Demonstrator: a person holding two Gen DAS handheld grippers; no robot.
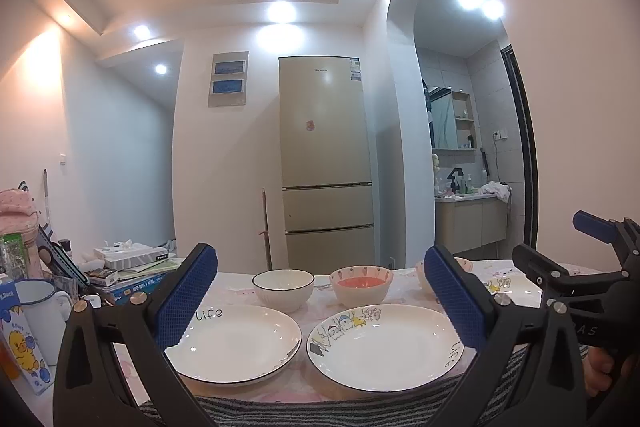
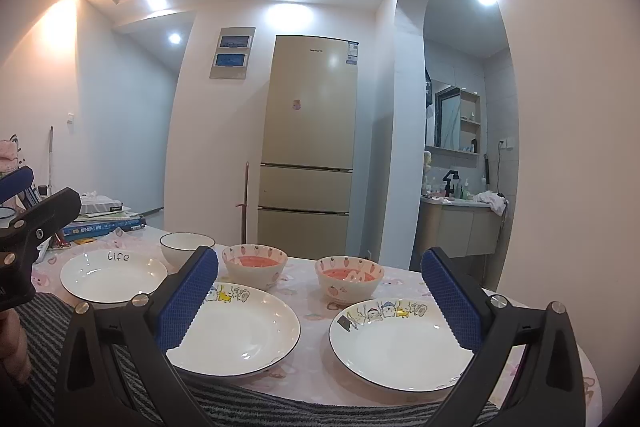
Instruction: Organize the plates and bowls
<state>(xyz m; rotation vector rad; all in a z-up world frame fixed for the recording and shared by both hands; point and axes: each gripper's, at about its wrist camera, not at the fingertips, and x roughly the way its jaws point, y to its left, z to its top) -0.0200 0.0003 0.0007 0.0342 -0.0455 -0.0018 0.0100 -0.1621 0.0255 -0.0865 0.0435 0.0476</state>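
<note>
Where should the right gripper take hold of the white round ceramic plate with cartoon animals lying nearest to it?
Probably the near rim of the white round cartoon plate, from the table edge: it lies flat and shallow, and its raised rim suits the open right gripper.

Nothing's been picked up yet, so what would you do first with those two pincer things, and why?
Probably lower the right gripper toward the near rim of the cartoon plate just below it. Both grippers' jaws stand open and hold nothing, and all three plates and three bowls lie separate on the table. That plate matches the cartoon plate beside it, so stacking them seems a sensible start.
</note>
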